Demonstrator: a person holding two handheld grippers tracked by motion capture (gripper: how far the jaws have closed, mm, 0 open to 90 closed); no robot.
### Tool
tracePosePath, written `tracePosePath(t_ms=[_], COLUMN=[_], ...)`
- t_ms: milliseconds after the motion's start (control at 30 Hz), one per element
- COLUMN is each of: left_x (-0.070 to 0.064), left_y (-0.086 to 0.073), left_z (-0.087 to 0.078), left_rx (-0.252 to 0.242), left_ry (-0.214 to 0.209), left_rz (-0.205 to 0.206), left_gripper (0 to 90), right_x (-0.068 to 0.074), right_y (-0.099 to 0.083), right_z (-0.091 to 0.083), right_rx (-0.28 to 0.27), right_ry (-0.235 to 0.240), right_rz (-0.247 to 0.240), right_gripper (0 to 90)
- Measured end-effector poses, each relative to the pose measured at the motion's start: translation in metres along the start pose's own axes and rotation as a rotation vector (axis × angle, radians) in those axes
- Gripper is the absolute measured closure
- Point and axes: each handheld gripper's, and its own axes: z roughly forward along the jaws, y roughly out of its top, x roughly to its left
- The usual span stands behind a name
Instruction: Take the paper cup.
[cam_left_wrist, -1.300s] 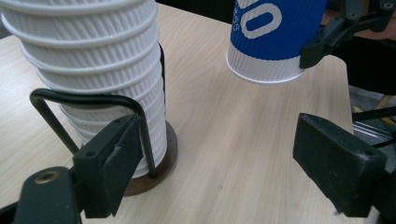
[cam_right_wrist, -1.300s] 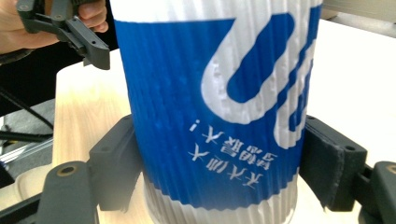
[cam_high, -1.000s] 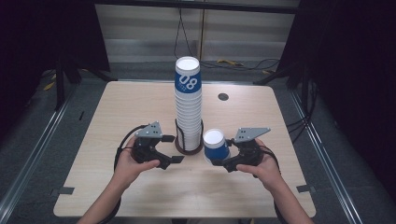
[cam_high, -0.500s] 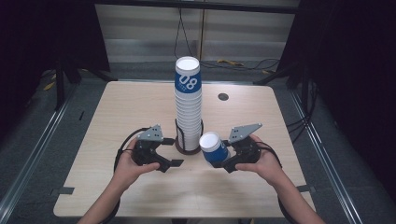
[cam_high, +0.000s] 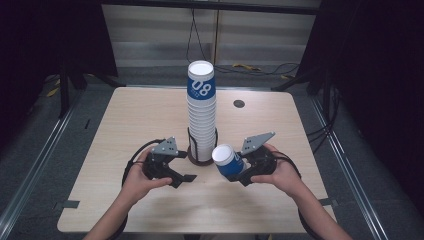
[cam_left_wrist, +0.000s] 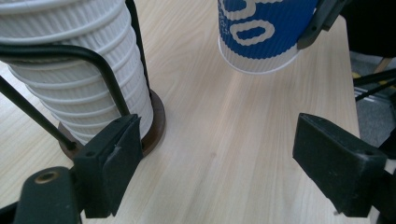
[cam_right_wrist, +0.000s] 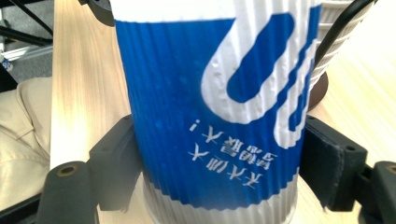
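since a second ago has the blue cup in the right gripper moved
Yes. The blue cup has tipped over, its base now pointing toward the cup stack, and sits slightly lower against the stack's holder base, held by the right gripper.

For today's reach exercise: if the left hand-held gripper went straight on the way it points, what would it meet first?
Probably bare table: the left hand-held gripper is open, the cup stack lies off its left jaw, and the held cup hangs farther ahead. Depth is unclear.

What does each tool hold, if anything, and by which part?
The right tool grips the blue paper cup across its ribbed side wall, near the rim. The left tool is open, holding nothing.
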Motion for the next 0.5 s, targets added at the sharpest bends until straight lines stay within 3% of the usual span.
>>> tracePosePath(t_ms=[167,500], left_x=[-0.0023,-0.0056], left_y=[0.0000,-0.0008], left_z=[0.0016,0.0031], left_rx=[0.041,0.076], left_ry=[-0.003,0.004], left_rz=[0.028,0.064], left_gripper=[15.8,15.8], right_x=[0.0007,-0.0005], right_y=[0.0029,0.0103], right_z=[0.0019,0.0071], right_rx=[0.031,0.072], right_ry=[0.006,0.017], right_rz=[-0.016,-0.047], right_gripper=[21.9,21.8])
